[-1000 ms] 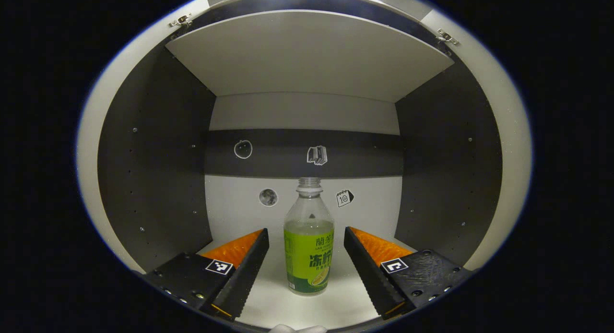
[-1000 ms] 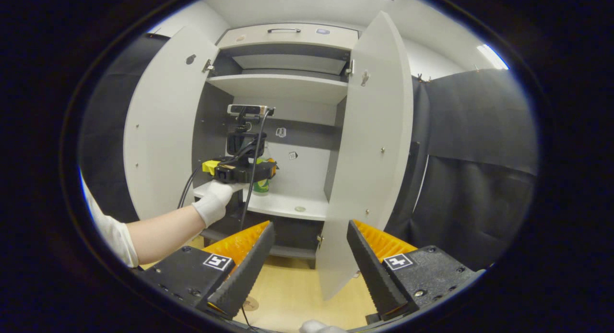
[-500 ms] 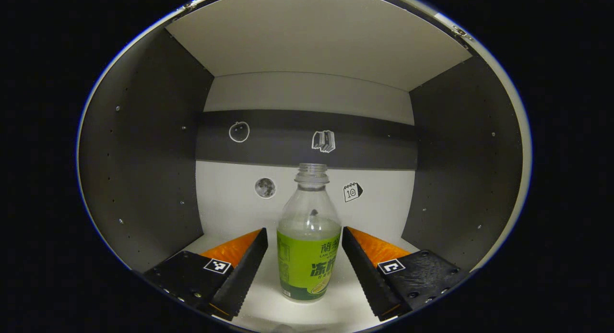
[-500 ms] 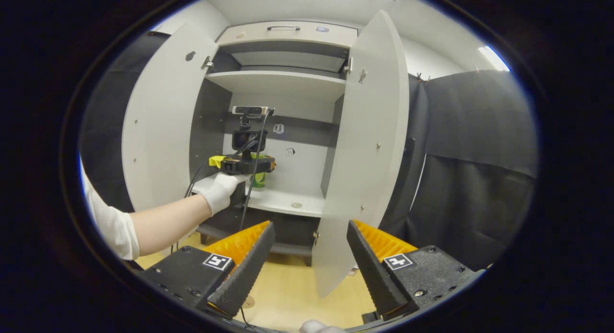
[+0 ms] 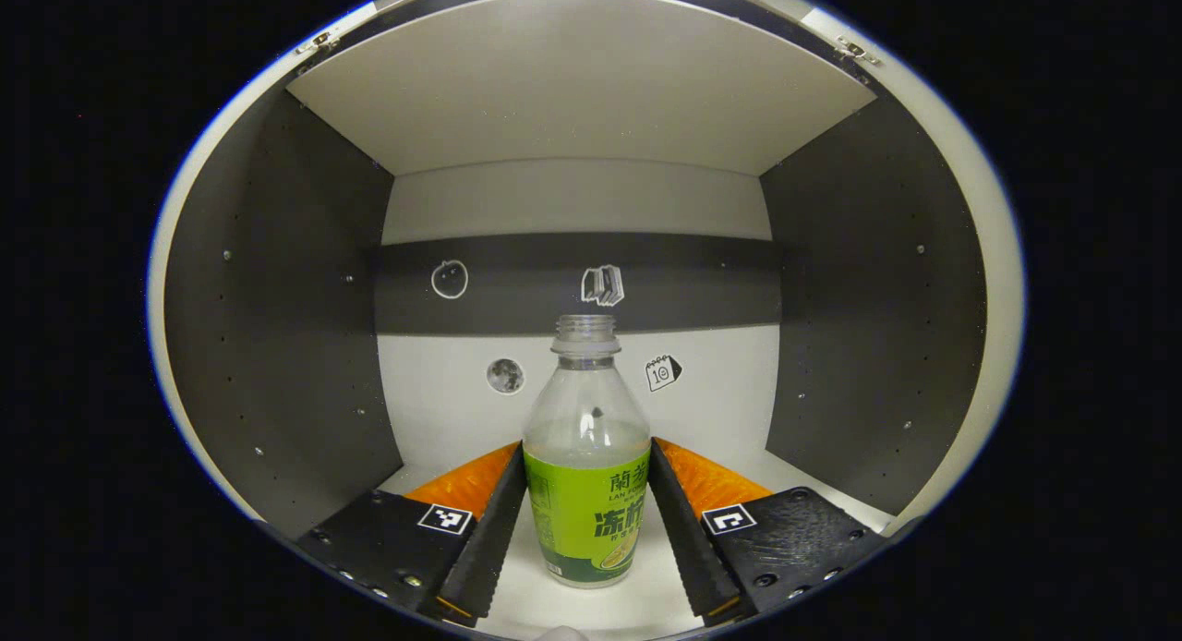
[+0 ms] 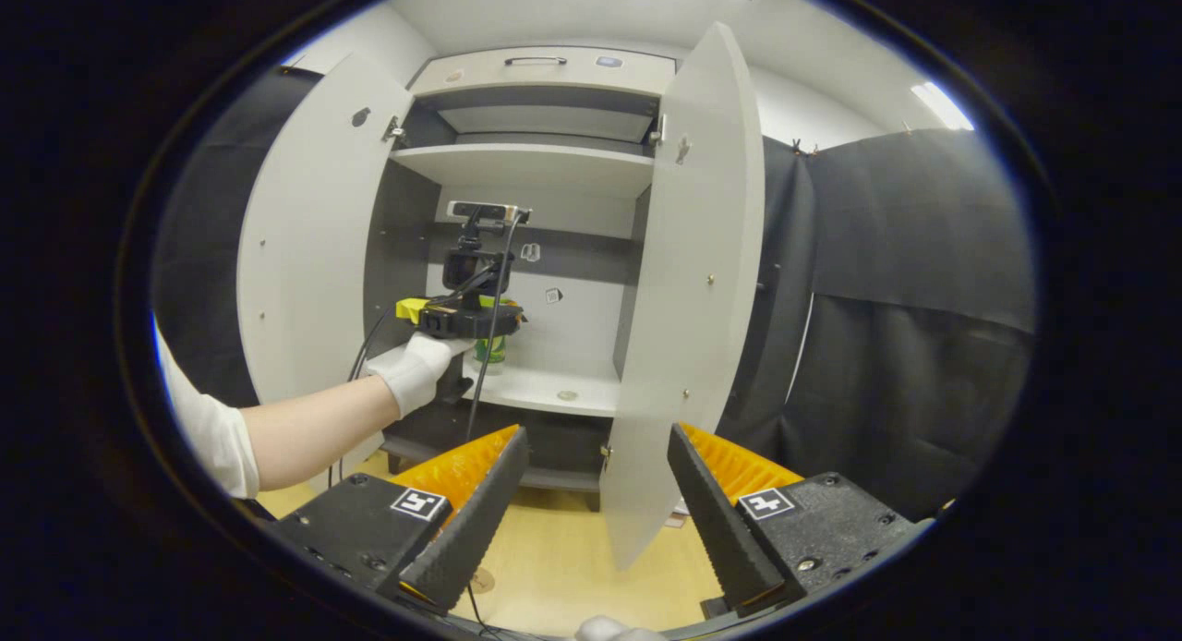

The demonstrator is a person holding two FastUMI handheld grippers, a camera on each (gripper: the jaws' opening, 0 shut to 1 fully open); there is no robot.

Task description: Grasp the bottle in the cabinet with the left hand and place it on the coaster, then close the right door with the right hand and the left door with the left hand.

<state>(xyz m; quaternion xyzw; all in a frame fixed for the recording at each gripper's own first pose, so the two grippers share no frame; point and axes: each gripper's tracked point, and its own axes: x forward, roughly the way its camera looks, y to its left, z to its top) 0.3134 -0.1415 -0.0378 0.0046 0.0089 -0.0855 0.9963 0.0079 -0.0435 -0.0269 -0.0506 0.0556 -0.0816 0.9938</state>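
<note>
Grasp step: left gripper [image 5: 586, 521] fingers clamped against the green-labelled bottle [image 5: 585, 456]; right gripper [image 6: 591, 521] parted, idle; next, lift toward the coaster [image 6: 567, 395].

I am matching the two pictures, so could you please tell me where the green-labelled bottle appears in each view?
Left gripper view: the green-labelled bottle stands low at centre, between the left claw's fingers.
Right gripper view: the bottle is small, left of centre on the cabinet shelf, partly behind the left claw.
Shared landmark: the book sticker on the back wall's dark band.
</note>
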